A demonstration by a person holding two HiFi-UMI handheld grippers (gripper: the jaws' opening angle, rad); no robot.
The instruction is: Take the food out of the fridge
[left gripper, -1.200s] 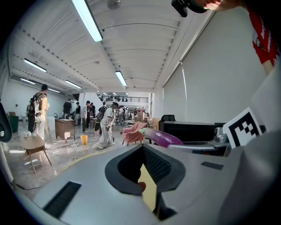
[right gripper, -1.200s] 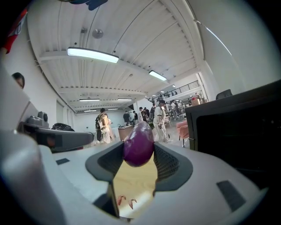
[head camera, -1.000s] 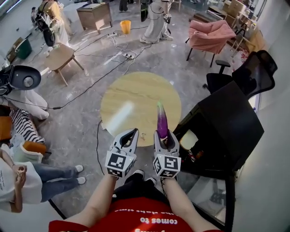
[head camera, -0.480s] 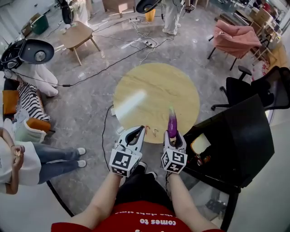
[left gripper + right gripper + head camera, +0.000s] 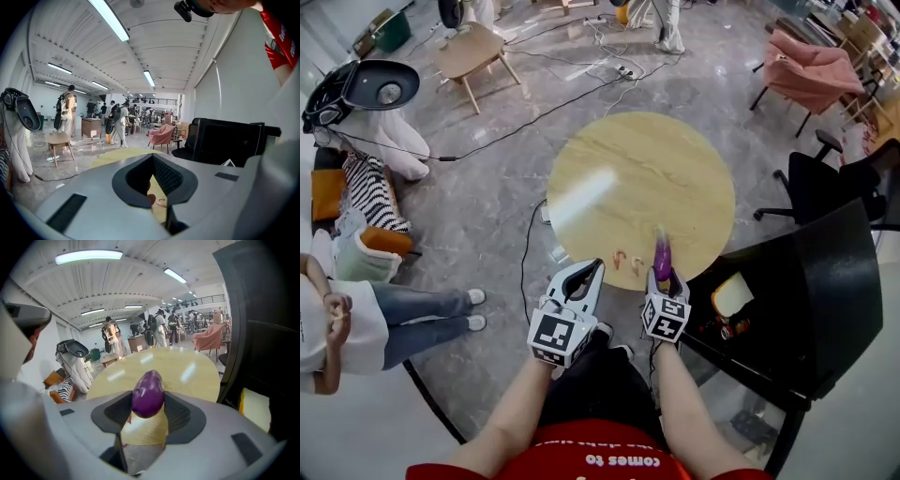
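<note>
— right gripper of mine, head view: clamped on the eggplant, tip out over the table edge, fridge just to its right. left gripper alongside.
— how will you set it down well?
— i'd lower it flat, clear of the bits lying there, then ease off slowly so it can't roll.
— left gripper view?
— jaws apart, nothing between.
— right gripper view?
— eggplant fills the jaws, pads pressing both sides, table beyond.

The person's red shirt bears upside-down white lettering reading "comes to"
</note>
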